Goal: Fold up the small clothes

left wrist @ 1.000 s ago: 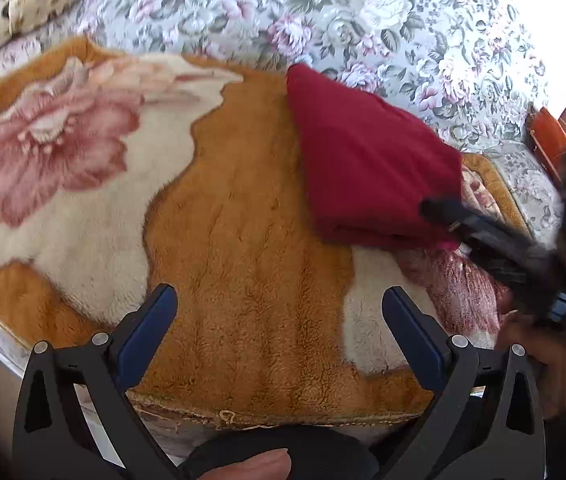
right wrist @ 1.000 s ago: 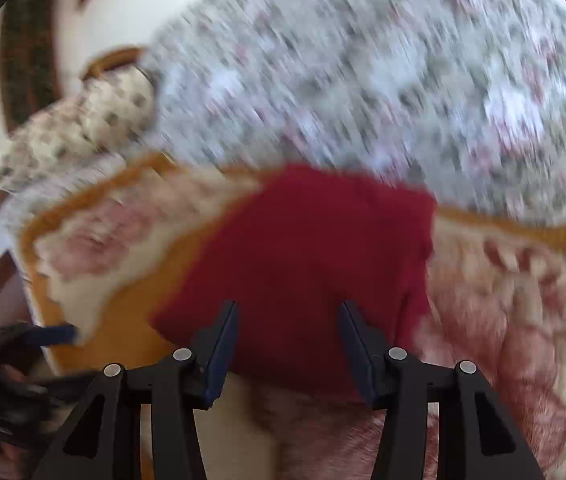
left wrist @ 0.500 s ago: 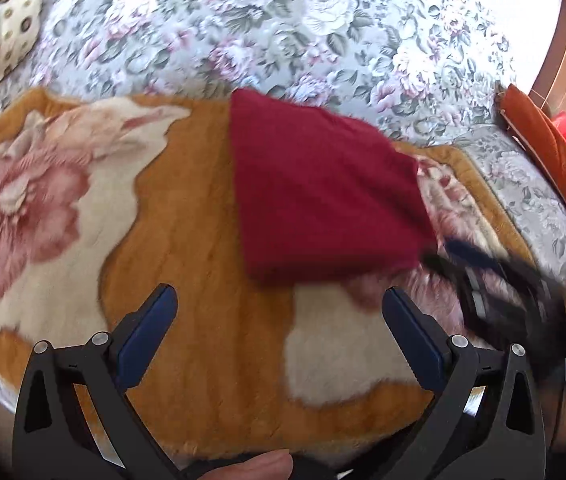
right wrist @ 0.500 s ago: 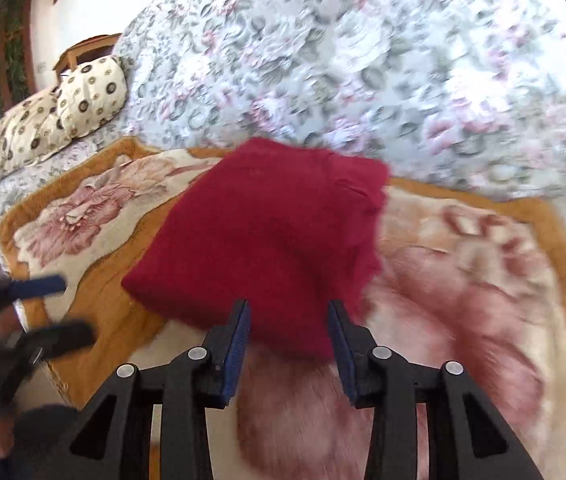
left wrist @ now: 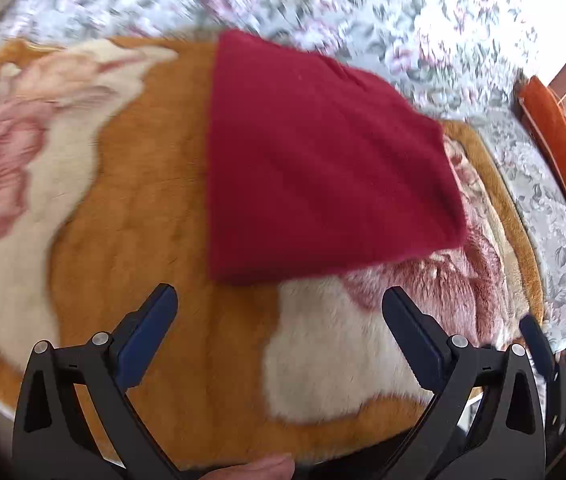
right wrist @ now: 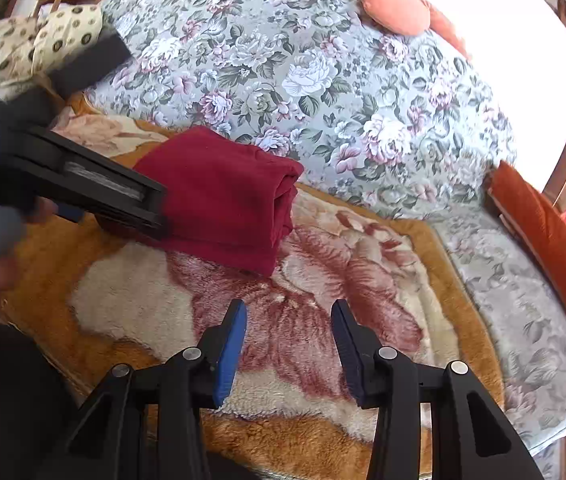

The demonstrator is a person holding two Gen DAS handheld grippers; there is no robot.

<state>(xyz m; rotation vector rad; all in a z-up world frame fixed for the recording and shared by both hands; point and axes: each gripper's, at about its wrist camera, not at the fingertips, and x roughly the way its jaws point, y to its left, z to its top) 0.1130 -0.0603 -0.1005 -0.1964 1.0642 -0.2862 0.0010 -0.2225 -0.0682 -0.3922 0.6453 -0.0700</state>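
Red garment (right wrist: 219, 196), already folded into a compact stack on the plush blanket (right wrist: 323, 320), with left tool (left wrist: 279, 312) spread wide and right tool (right wrist: 289, 316) opening, both empty (folding apparently complete).

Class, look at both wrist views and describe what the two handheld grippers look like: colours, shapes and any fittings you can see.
Both are alike. The left gripper and the right gripper each have two black plastic fingers with triangular cut-outs and round silver pivot screws. The jaws carry flat blue pads. No cables show. Part of a dark sleeve seems visible at the lower left of the right wrist view, blurred.
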